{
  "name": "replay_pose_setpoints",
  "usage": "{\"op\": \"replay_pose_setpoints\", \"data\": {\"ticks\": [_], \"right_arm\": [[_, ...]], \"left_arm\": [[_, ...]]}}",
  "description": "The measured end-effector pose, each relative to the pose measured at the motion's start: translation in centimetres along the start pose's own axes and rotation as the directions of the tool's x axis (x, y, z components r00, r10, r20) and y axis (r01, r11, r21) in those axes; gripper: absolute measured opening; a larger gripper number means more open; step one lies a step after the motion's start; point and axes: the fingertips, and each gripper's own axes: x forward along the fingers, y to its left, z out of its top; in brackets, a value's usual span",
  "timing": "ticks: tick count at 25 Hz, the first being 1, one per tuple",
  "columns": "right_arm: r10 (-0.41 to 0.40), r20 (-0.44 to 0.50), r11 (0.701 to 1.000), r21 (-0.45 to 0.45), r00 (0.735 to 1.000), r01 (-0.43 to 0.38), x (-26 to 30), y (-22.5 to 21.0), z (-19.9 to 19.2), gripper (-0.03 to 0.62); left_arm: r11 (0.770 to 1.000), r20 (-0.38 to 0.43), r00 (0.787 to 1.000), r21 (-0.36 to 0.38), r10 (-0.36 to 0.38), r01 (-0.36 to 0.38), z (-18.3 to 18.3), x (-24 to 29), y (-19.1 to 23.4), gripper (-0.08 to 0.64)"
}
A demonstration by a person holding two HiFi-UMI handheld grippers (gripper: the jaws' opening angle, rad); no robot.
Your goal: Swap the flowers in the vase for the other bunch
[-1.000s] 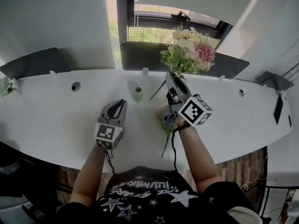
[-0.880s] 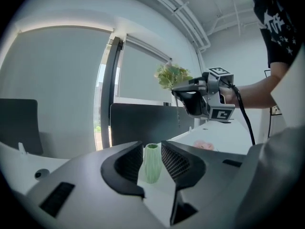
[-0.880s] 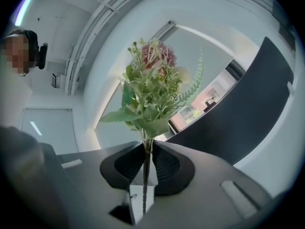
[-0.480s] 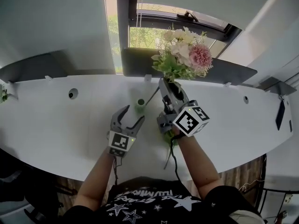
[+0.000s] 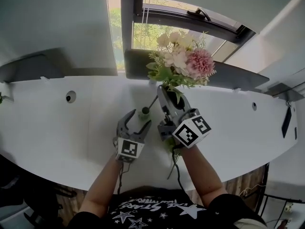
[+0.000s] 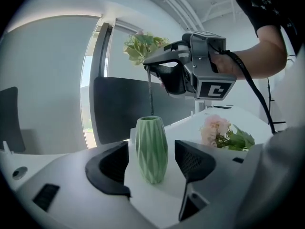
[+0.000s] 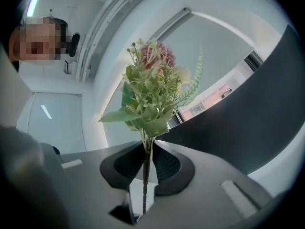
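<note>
— What's sitting on the counter (image 5: 57,132)?
— A ribbed green vase (image 6: 151,149), upright, and a pink-bloomed bunch (image 6: 223,135) lying flat, apart from it.
— Anything else?
— A round hole (image 5: 70,97) toward the far left.

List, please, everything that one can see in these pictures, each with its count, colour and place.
table: one, white, under everything
vase: one, pale green, ribbed, upright on the table
held bunch: one, pink and cream flowers with green leaves, raised, stem end close above the vase's mouth
other bunch: one, pink flowers with green leaves, lying on the table near the right hand
window: one, dark frame, behind the table
dark panels: at least two, dark grey, along the table's far edge
left gripper: one, grey; jaws have just been opening, vase between them, untouched
right gripper: one, grey; jaws shut on the held bunch's stem
arms: two, bare forearms, at the near edge
</note>
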Motion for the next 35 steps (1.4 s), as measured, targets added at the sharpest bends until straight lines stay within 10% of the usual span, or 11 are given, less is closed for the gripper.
{"op": "replay_pose_setpoints", "data": {"ticks": [21,35], "right_arm": [[0.048,-0.031,0.997,-0.06,0.998,-0.05,0.0,-0.5,-3.0,0.054],[0.11,-0.301,0.986,-0.084,0.947,-0.141,-1.6,-0.1,-11.4,0.067]], "left_arm": [[0.999,-0.015,1.0,-0.028,0.022,-0.022,-1.4,1.9,0.1,0.241],[1.0,-0.015,1.0,-0.021,0.006,-0.006,-1.6,1.4,0.3,0.241]]}}
